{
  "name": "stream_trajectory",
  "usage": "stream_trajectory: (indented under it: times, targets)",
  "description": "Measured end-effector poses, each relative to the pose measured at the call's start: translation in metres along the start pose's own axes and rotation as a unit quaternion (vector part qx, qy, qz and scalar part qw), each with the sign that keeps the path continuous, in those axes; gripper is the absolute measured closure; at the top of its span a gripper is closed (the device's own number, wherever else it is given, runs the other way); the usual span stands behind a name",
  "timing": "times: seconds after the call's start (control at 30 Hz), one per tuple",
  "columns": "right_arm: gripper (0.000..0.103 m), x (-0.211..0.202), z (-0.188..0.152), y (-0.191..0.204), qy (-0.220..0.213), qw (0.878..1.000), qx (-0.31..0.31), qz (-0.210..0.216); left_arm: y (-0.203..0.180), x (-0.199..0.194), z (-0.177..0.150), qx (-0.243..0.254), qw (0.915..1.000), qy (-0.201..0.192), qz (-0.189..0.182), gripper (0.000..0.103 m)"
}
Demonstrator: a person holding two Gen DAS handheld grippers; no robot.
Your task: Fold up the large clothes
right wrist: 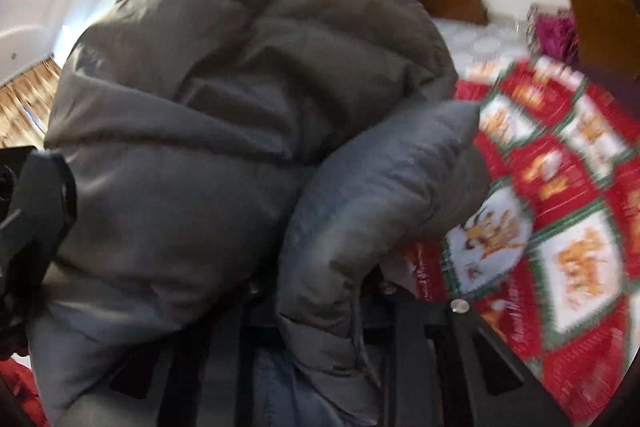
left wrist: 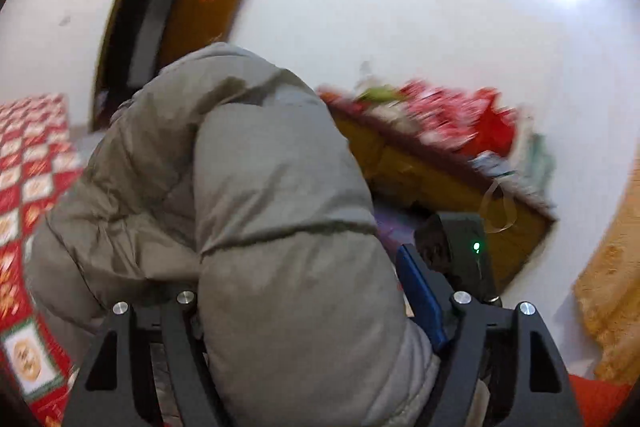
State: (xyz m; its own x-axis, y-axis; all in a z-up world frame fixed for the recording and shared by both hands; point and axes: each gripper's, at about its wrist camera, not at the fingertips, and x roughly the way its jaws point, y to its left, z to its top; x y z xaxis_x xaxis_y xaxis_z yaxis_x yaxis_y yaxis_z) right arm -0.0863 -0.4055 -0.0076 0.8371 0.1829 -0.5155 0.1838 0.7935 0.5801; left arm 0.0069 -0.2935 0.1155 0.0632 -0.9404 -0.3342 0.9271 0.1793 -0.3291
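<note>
One grey puffer jacket [left wrist: 248,195] observed, bunched between both claws; left claw [left wrist: 316,339] clamped on its padding, right claw [right wrist: 320,307] likewise gripping a fold. One red patterned quilt [right wrist: 560,227] lies beyond the right claw, beneath the jacket.

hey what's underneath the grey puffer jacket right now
Under the grey puffer jacket lies a red patterned quilt, visible beside it. Both the left claw and right claw pinch it; the quilt directly beneath is covered.

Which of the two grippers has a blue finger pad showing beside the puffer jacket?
The left gripper: a blue pad lines its right-hand finger against the grey puffer jacket. On the right gripper, jacket fabric bulges over the fingers and no blue shows.
</note>
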Motion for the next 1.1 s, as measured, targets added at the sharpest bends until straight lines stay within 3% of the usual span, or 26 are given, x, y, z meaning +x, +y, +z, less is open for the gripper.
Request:
stream_trajectory:
  times: [0.1, 0.2, 0.27, 0.33, 0.4, 0.47, 0.6, 0.67, 0.8, 0.97, 1.0, 1.07, 1.1]
  targets:
    - [0.076, -0.064, 0.005, 0.032, -0.044, 0.997, -0.027, -0.049, -0.016, -0.013, 0.014, -0.011, 0.9969, -0.039, -0.067, 0.028]
    - [0.076, -0.097, 0.006, 0.068, -0.059, 0.986, -0.062, -0.14, -0.015, -0.015, 0.02, -0.032, 0.9881, -0.065, -0.136, 0.028]
    - [0.076, -0.093, 0.005, 0.089, -0.044, 0.974, -0.078, -0.207, 0.003, -0.01, 0.013, -0.06, 0.9817, -0.062, -0.17, 0.028]
    - [0.076, -0.068, 0.0, 0.1, -0.001, 0.962, -0.095, -0.256, 0.041, 0.002, -0.005, -0.126, 0.9751, -0.037, -0.178, 0.028]
    - [0.076, -0.031, -0.008, 0.1, 0.042, 0.956, -0.108, -0.268, 0.081, 0.01, -0.025, -0.177, 0.9718, -0.013, -0.155, 0.028]
    - [0.076, 0.014, -0.017, 0.091, 0.074, 0.957, -0.113, -0.257, 0.119, 0.009, -0.048, -0.207, 0.9723, 0.005, -0.108, 0.028]
    - [0.074, 0.081, -0.043, 0.081, 0.111, 0.975, -0.08, -0.176, 0.185, -0.014, -0.089, -0.269, 0.9618, 0.025, -0.043, 0.028]
    - [0.071, 0.094, -0.051, 0.086, 0.107, 0.977, -0.079, -0.168, 0.208, -0.027, -0.105, -0.281, 0.9588, 0.036, -0.019, 0.028]
    - [0.068, 0.099, -0.065, 0.079, 0.089, 0.987, -0.036, -0.128, 0.227, -0.048, -0.109, -0.257, 0.9644, 0.047, 0.04, 0.027]
    - [0.069, 0.085, -0.06, 0.045, 0.073, 0.994, 0.06, -0.053, 0.214, -0.035, -0.088, -0.212, 0.9685, 0.088, 0.096, 0.026]
    - [0.067, 0.077, -0.06, 0.047, 0.074, 0.994, 0.056, -0.052, 0.209, -0.044, -0.083, -0.207, 0.9684, 0.09, 0.106, 0.026]
    - [0.049, 0.058, -0.06, 0.056, 0.07, 0.994, 0.037, -0.077, 0.194, -0.067, -0.078, -0.179, 0.9712, 0.082, 0.134, 0.026]
    - [0.045, 0.042, -0.061, 0.064, 0.057, 0.994, 0.025, -0.095, 0.19, -0.081, -0.077, -0.16, 0.9725, 0.076, 0.151, 0.026]
